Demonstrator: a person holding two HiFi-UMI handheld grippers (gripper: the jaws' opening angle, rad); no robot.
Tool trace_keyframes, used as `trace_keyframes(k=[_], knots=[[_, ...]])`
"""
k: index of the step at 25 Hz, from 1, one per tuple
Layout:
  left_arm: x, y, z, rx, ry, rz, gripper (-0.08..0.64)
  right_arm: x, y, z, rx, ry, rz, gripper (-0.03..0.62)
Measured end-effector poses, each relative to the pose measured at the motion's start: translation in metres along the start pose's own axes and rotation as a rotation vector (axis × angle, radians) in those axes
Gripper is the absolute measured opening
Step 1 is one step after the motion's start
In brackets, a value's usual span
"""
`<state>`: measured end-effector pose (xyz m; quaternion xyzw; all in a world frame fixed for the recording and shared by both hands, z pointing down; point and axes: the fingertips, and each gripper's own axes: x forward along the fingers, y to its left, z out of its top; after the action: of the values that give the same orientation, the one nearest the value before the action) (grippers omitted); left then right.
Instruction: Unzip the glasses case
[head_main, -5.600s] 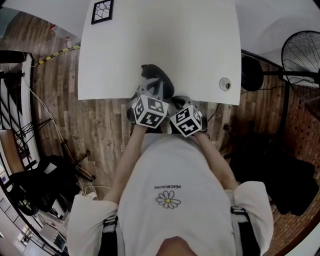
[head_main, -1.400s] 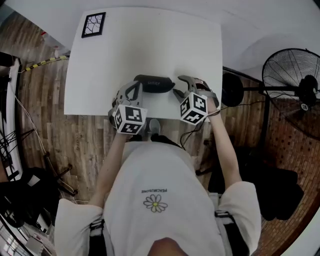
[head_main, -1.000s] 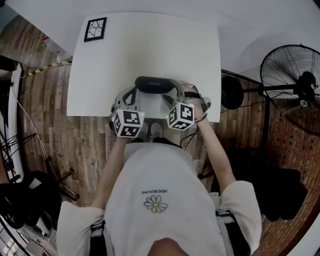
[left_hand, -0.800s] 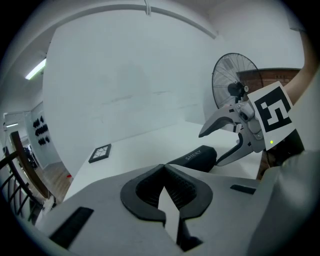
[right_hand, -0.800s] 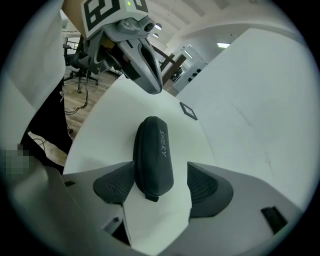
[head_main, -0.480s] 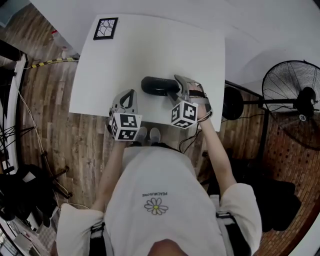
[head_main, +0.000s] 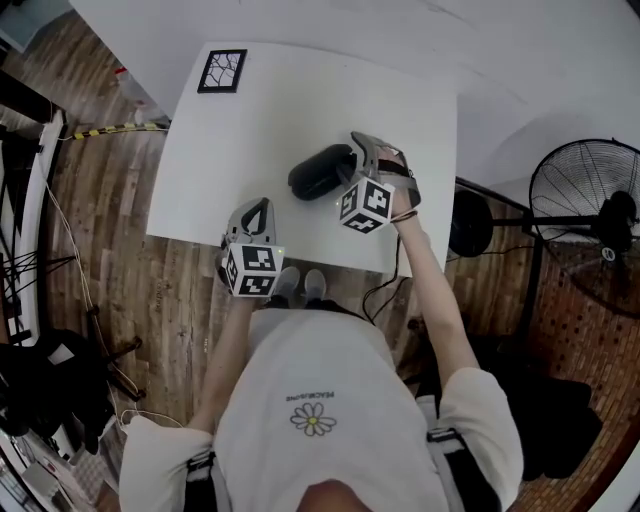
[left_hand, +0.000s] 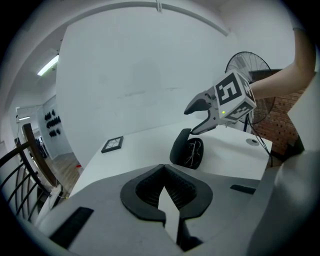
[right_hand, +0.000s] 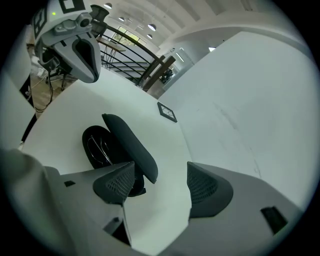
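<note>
Black glasses case (head_main: 322, 172) lies unzipped on the bench (head_main: 280, 110), so right tongs (right_hand: 160, 182) gape loose at its lid (right_hand: 127, 137), left tongs (left_hand: 165, 197) closed, empty, held aside.

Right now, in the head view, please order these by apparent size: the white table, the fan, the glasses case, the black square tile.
1. white table
2. fan, though it stands on the floor, farther from the camera
3. glasses case
4. black square tile
</note>
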<state>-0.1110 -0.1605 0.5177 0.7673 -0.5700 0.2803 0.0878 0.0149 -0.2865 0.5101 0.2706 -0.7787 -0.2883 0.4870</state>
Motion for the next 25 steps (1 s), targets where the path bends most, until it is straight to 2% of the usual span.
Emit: trace_keyframes(k=[7, 11, 17, 22, 25], knots=[[-0.002, 0.009, -0.005, -0.015, 0.019, 0.029, 0.014, 0.029, -0.009, 0.044, -0.042, -0.059, 0.003, 0.285], [-0.006, 0.018, -0.011, -0.039, 0.028, 0.052, 0.014, 0.044, -0.003, 0.069, -0.049, -0.091, 0.032, 0.285], [-0.009, 0.031, -0.016, -0.063, 0.028, 0.073, 0.014, 0.050, 0.007, 0.090, -0.057, -0.114, 0.054, 0.285], [-0.010, 0.032, -0.011, -0.059, 0.006, 0.061, 0.014, 0.034, -0.003, 0.088, -0.031, -0.113, 0.019, 0.285], [-0.010, 0.031, -0.001, -0.049, -0.021, 0.050, 0.014, 0.014, -0.021, 0.086, 0.027, -0.125, -0.034, 0.285]])
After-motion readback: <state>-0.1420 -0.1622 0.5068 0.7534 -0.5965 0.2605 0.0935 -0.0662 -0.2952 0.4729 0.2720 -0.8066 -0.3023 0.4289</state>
